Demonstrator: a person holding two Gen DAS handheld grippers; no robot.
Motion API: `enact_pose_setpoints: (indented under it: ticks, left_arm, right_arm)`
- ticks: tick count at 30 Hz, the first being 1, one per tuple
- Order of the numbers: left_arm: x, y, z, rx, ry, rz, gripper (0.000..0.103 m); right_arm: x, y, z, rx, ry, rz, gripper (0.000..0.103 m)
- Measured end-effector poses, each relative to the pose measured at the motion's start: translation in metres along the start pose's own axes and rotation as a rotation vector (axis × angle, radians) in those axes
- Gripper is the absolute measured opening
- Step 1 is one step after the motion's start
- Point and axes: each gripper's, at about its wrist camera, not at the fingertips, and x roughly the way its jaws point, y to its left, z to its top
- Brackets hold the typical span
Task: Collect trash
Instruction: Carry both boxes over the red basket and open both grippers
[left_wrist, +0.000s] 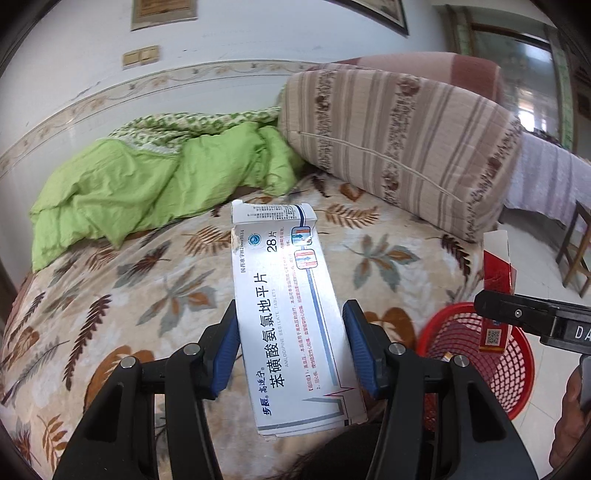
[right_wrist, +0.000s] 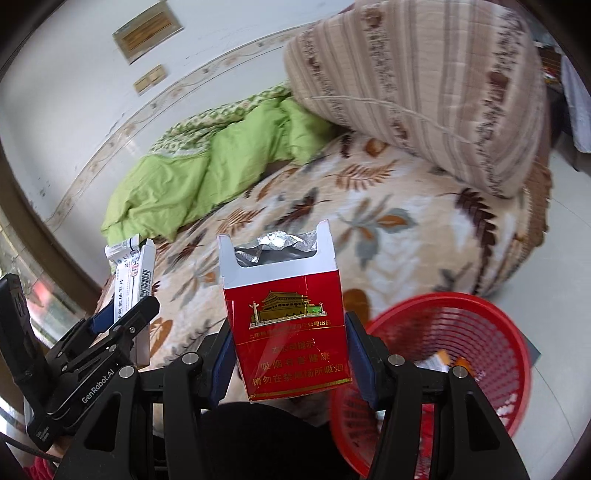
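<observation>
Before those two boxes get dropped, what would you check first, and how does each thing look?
1. Left tool grips the white medicine box: ok.
2. Right tool grips the red cigarette pack: ok.
3. Red basket within view beside the bed: ok.
4. Cigarette pack above the basket opening: not ok, it looks short of the rim.
5. Medicine box above the basket: not ok, it hangs over the bed.
6. Room left in the basket: cannot tell.

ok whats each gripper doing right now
left gripper: closed on the white medicine box
right gripper: closed on the red cigarette pack
</observation>
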Motion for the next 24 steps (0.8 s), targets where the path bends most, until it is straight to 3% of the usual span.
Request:
enact_pose_setpoints:
  ticks: [13,24]
  left_arm:
    - [0.008,-0.050,0.007,0.093,0.023,-0.121,0.053]
    - [0.028,-0.084,0.007,0.102,0.180,-0.396,0.053]
  right_arm:
    - [-0.035,-0.035,-0.005,0.072,-0.039,-0.056,0.059]
    - [-0.053,-0.067,-0.010,0.143,-0.053,-0.123,0.059]
